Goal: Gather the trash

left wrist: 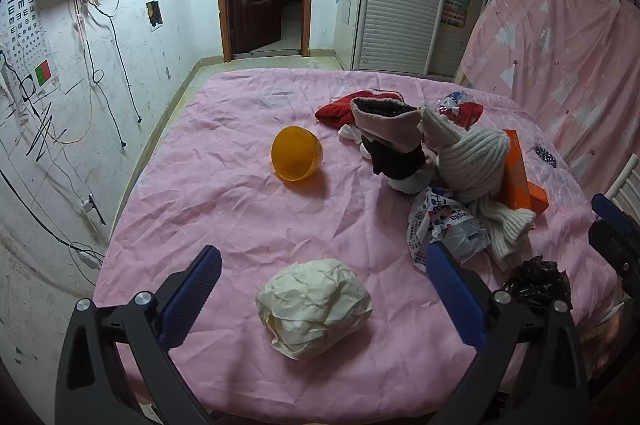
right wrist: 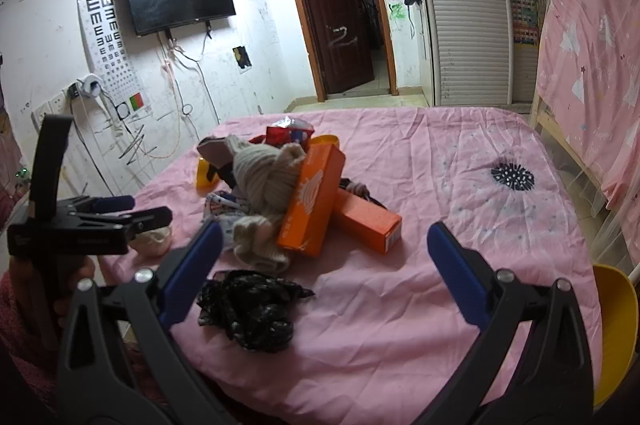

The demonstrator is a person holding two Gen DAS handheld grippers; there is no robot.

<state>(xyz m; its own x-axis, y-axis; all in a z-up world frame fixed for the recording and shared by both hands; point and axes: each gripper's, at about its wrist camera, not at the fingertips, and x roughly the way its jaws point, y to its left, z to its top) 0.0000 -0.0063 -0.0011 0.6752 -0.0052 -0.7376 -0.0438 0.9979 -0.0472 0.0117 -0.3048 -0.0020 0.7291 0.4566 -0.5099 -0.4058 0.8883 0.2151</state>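
Hovering over the bed (left wrist: 224, 209), I am at the start of a pick: my left gripper (left wrist: 324, 295) has its fingers spread wide around nothing, with the paper wad (left wrist: 314, 307) lying low in the frame between them but untouched. The next move, I judge, calls for dropping down and closing on that wad. My right gripper (right wrist: 324, 271) gapes empty too; the black bag (right wrist: 250, 309) lies lower left of its view, just beside the left finger. Clothes and orange boxes (right wrist: 320, 201) pile up at mid-frame. The orange bowl (left wrist: 296, 153) lies tipped, nothing visible inside. A yellow tub (right wrist: 614, 329) peeks in at lower right, contents hidden.
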